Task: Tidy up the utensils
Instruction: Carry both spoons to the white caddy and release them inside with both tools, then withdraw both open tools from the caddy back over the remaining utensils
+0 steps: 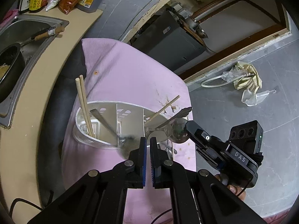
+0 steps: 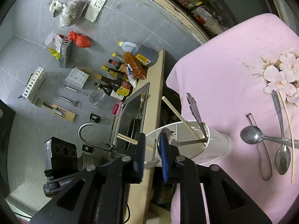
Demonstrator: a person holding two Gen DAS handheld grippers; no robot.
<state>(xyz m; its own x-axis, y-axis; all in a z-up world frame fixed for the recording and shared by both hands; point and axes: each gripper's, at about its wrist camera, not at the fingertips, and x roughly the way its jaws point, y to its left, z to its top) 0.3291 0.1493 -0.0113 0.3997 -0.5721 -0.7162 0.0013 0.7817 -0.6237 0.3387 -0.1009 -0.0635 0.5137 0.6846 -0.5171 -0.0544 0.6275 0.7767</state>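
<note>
A white divided utensil holder (image 1: 104, 112) (image 2: 218, 141) stands on the pink cloth. Two wooden chopsticks (image 1: 84, 102) and a metal utensil lean in its left compartment. A single chopstick (image 1: 164, 108) (image 2: 179, 117) and a flat-handled utensil (image 2: 194, 108) lean in the right one. My left gripper (image 1: 147, 143) is closed to a sliver on the holder's near rim. My right gripper (image 2: 152, 143) (image 1: 186, 128) is over the holder with a clear gap between its pads. A spoon (image 2: 171, 137) (image 1: 177, 130) rests against its right pad, handle down in the right compartment.
More utensils lie on the cloth (image 2: 224, 74) to the right: two spoons (image 2: 250, 134) (image 2: 283, 156), a thin chopstick (image 2: 289, 127) and a curved handle (image 2: 265, 164). A sink (image 1: 28, 24) with a dark pot (image 1: 9, 65) and sauce bottles (image 2: 115, 87) border the left.
</note>
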